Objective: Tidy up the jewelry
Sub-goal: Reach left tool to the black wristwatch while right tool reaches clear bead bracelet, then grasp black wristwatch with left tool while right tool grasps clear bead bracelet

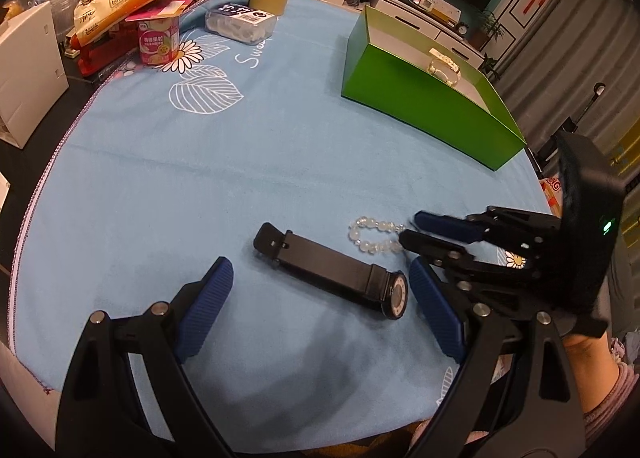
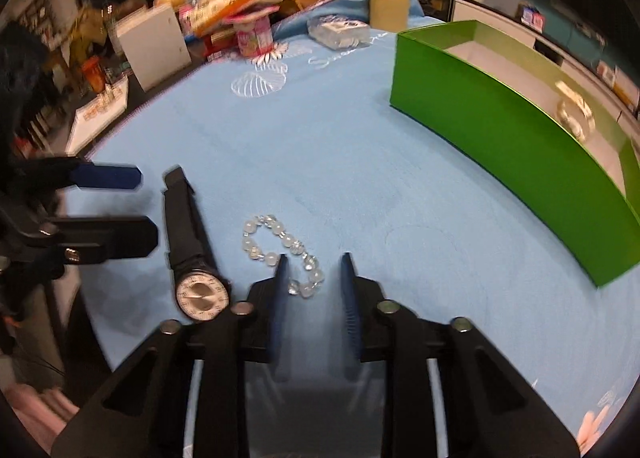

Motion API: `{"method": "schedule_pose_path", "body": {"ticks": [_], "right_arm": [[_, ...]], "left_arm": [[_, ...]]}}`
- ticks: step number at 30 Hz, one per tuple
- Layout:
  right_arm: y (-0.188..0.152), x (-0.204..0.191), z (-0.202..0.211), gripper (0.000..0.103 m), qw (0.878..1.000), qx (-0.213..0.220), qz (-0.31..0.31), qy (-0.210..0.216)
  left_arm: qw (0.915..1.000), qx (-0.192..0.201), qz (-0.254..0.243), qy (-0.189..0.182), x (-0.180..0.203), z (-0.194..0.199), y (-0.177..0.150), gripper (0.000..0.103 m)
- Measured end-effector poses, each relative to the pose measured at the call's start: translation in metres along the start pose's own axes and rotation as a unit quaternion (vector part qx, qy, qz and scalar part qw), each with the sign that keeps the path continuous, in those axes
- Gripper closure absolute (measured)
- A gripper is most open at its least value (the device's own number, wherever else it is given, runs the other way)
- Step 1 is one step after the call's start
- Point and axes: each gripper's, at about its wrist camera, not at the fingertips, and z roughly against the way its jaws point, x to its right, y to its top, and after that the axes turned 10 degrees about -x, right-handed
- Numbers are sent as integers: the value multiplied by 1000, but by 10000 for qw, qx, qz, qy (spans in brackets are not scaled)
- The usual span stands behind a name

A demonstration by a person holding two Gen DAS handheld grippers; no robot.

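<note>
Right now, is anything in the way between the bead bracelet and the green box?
Nothing visible. Only bare blue cloth lies between the bead bracelet and the green box. The black watch lies off to the side.

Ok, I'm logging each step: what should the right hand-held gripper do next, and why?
Probably ease forward and close on the bead bracelet: the right hand-held gripper is open, the bracelet's near end lies between its fingers, still on the cloth, and the green box awaits.

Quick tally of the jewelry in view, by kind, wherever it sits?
Watches: 2, a black watch lying on the blue cloth and a pale watch inside the green box.
Bead bracelets: 1, the clear bead bracelet on the cloth at the right gripper.
Total: 3.
</note>
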Motion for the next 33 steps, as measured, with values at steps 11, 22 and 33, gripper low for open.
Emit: {"method": "schedule_pose_path", "body": {"ticks": [11,22,33], "right_arm": [[-20,15,12,96,9977,80,-188,-652],[-61,55,45,96,9925,428,-1023,-521],[-66,54,48,96,9917,527,-1095,-417]], "left_arm": [[10000,-27,-67,-62,4,-7,3,12],[9998,-128,-75,-95,17,-23,3,14],[9993,-278,-238,-79,30,-43,19,24]]}}
